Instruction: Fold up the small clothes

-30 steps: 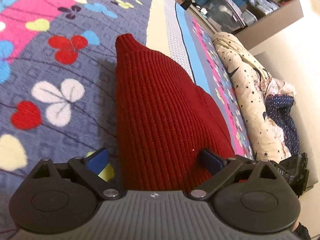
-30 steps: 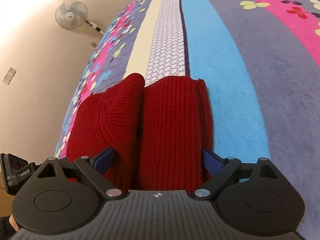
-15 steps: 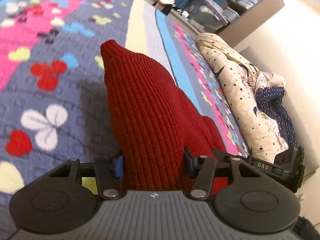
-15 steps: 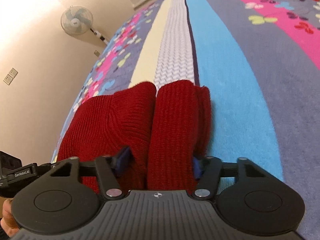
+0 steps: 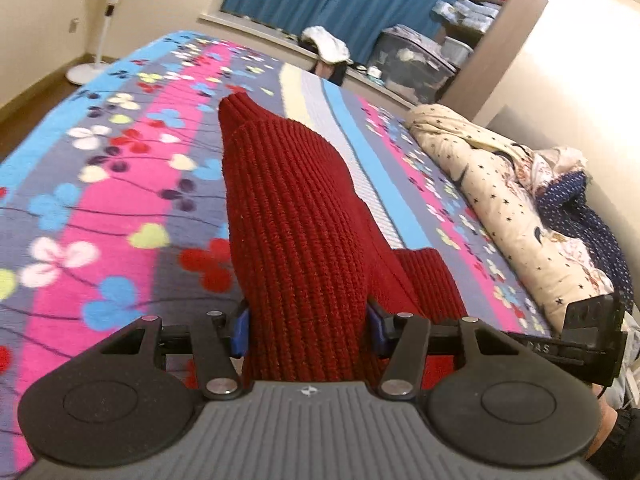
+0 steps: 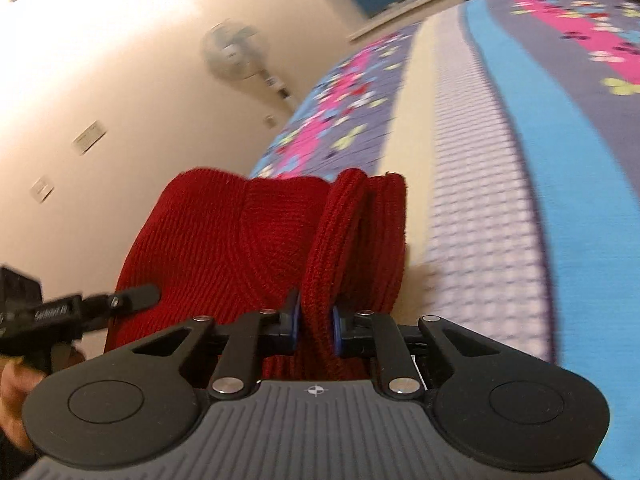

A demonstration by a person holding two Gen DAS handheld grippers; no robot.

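- The red knit [image 5: 296,240] is off the bed [image 5: 120,208] at its near edge and hangs between the two tools, a sensible hold for carrying one edge over to meet another.
- The left hand-held gripper [image 5: 306,324] is clenched on a thick bunch of the knit; its blue pads [image 5: 239,326] press the ribbed cloth from both sides, so the fabric stands up in a ridge ahead of the camera.
- The right hand-held gripper [image 6: 314,326] is clenched on a thinner doubled edge of the same knit [image 6: 248,240], jaws nearly together. That narrow pinch suggests it holds layers already laid on each other.
- Each tool shows at the edge of the other's view, so the two grips sit near one another along one side of the garment.
- The far end of the knit still touches the bed or hangs just above it; I cannot tell which.
- The right view is blurred, likely from motion.
- A rumpled star-print quilt [image 5: 500,200] lies well apart along the bed's far side, out of the way of the fold.
- Judged from this, a fold is in hand, not finished.
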